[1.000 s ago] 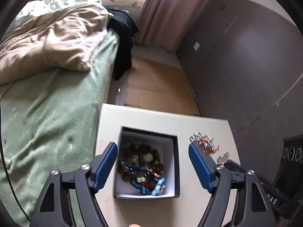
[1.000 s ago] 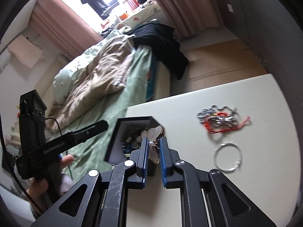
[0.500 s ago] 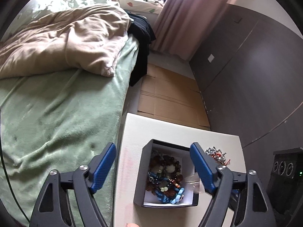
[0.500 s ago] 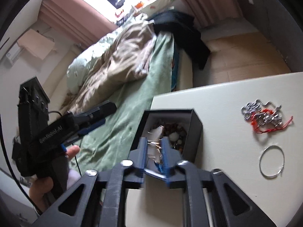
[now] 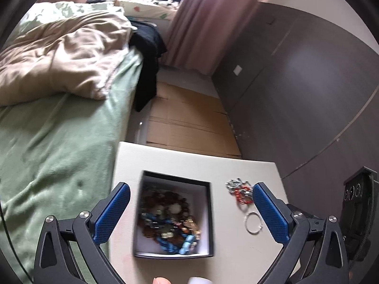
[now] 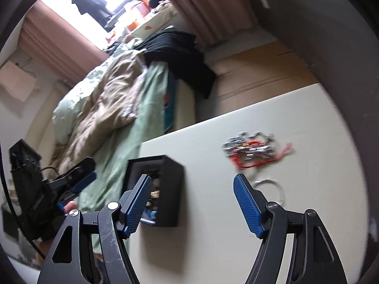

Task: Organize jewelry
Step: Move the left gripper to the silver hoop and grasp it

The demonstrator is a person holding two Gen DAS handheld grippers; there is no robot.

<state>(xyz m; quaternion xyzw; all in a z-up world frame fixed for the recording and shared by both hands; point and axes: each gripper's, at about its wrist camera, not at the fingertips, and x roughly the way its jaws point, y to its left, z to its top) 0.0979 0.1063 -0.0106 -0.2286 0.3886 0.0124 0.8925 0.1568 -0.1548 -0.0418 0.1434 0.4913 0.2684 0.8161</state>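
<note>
— Blue-padded, spread wide, holding nothing: left tool (image 5: 191,209), poised over the black box (image 5: 174,215).
— And the right tool (image 6: 192,203)?
— Likewise parted and bare, hanging above the white table (image 6: 296,123), left pad in front of the box's near wall.
— Inside the box?
— Heaped with beads (image 5: 165,215) (brown, pale green, blue; blurred, so no finer count).
— Outside it?
— Lying loose on the table to the right: silver chain tangle with red cord (image 5: 238,189), then a plain silver ring bangle (image 5: 253,222) just nearer, apart from the tangle.
— Beyond the table?
— Green bed (image 5: 59,142) with a beige quilt (image 5: 61,56), cardboard on the floor (image 5: 189,120).
</note>
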